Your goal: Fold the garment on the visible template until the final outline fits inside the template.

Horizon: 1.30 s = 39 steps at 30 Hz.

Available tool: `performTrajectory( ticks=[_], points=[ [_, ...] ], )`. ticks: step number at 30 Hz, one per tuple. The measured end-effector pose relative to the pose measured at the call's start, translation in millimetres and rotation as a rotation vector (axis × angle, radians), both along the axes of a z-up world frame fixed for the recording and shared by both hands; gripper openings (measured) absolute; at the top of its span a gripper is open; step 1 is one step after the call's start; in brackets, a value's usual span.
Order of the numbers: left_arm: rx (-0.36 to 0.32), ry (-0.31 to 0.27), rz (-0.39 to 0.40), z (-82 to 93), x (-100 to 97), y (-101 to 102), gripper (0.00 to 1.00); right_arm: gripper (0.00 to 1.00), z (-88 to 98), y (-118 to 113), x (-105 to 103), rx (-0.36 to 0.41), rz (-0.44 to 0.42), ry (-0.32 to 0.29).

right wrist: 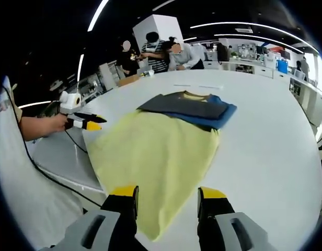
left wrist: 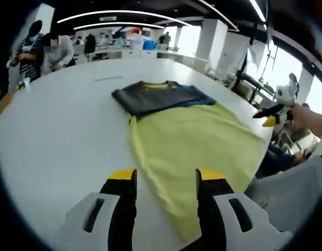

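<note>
While both tongs, left (left wrist: 165, 180) and right (right wrist: 167, 197), hang open and empty, the yellow shirt (left wrist: 195, 144) lies flat on the white desk (left wrist: 61, 136), its top under folded dark garments (left wrist: 150, 97); people (right wrist: 166, 52) stand behind.

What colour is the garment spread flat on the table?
Pale yellow garment, clearest in the right gripper view.

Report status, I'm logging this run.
Both grippers, left and right, open, empty. Yellow shirt flat, unfolded. Folded clothes on its far end.
</note>
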<state>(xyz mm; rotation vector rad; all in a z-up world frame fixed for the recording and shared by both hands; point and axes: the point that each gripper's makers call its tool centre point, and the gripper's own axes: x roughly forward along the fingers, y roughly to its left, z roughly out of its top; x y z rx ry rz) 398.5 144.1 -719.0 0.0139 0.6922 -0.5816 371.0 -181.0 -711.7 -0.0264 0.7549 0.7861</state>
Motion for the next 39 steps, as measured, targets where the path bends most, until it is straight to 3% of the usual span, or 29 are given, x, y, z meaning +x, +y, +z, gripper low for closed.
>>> performTrajectory(
  ticks=[18,39],
  points=[
    [0.027,0.067,-0.026,-5.2,-27.2,4,0.37,0.42,-4.7,3,-8,-0.001,-0.006,0.012],
    [0.074,0.236,-0.094,-23.8,-71.6,3,0.26,0.39,-20.4,0,-22,-0.016,0.001,0.060]
  ],
)
